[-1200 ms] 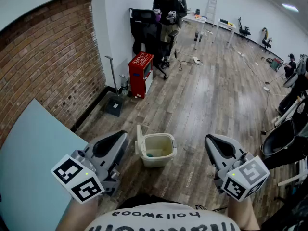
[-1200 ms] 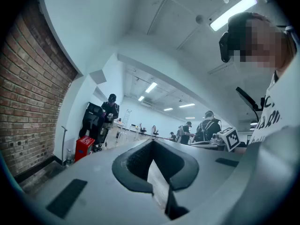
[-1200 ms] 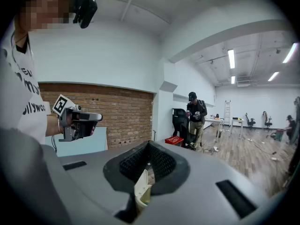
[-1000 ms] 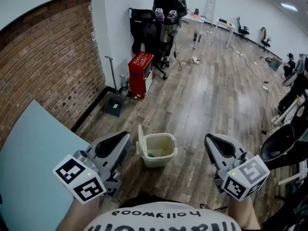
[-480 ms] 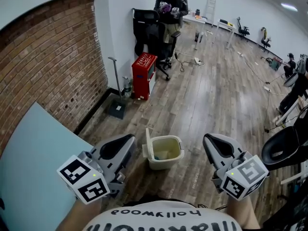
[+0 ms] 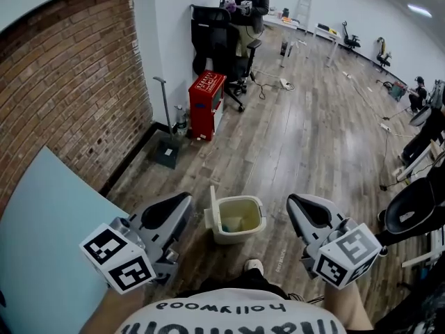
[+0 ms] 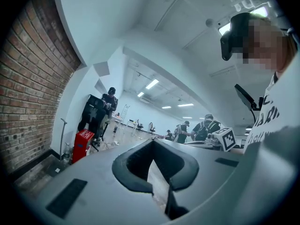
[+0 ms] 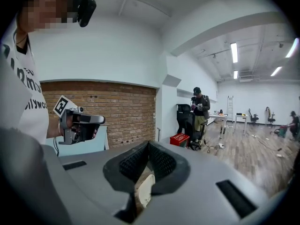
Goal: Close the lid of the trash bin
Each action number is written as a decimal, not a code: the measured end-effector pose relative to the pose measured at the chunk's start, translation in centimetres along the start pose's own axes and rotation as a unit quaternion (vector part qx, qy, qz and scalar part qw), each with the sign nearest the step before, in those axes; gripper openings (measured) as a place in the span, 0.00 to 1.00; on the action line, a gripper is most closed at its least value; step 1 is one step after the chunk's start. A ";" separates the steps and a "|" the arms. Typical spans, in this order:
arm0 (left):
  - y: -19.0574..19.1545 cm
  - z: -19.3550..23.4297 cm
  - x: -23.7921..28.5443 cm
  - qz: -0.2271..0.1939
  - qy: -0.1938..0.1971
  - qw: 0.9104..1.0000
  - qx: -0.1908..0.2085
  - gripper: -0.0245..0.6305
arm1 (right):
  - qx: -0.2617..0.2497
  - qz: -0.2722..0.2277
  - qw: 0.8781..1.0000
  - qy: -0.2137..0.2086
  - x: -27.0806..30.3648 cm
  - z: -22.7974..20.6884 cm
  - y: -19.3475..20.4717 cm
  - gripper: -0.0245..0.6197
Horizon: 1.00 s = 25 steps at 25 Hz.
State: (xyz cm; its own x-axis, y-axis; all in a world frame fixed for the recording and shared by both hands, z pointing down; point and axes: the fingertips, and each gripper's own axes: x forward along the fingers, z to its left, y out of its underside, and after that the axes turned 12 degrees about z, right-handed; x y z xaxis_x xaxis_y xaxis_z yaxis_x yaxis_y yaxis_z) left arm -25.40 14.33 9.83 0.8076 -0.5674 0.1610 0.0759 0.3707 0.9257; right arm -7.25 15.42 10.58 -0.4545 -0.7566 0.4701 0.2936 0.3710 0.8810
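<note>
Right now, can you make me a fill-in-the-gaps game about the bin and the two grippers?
The lid of the cream plastic trash bin is not closed: it is ____.
The bin sits on a floor of ____ planks.
The left gripper and the right gripper hover on either side of the bin and hold ____.
The wall on the person's left is built of red ____.
Missing words: open; wooden; nothing; brick.
</note>
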 end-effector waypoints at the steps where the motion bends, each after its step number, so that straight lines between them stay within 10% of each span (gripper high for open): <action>1: 0.1 0.3 0.3 0.000 -0.003 1.000 -0.001 0.05 | -0.002 0.001 1.000 -0.006 0.6 -0.2 0.0 0.05; 25: 0.2 6.3 16.4 0.033 -0.100 0.992 -0.067 0.05 | -0.025 0.086 0.985 -0.151 15.2 -14.3 2.1 0.05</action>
State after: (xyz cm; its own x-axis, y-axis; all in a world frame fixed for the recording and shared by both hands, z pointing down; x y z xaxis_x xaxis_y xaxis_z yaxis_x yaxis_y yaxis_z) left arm -15.84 0.45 14.80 0.6821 -0.6685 0.2964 0.1154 0.4986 0.8591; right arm -1.52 -3.01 18.86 -0.6210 -0.4880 0.6134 0.4254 0.4474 0.7866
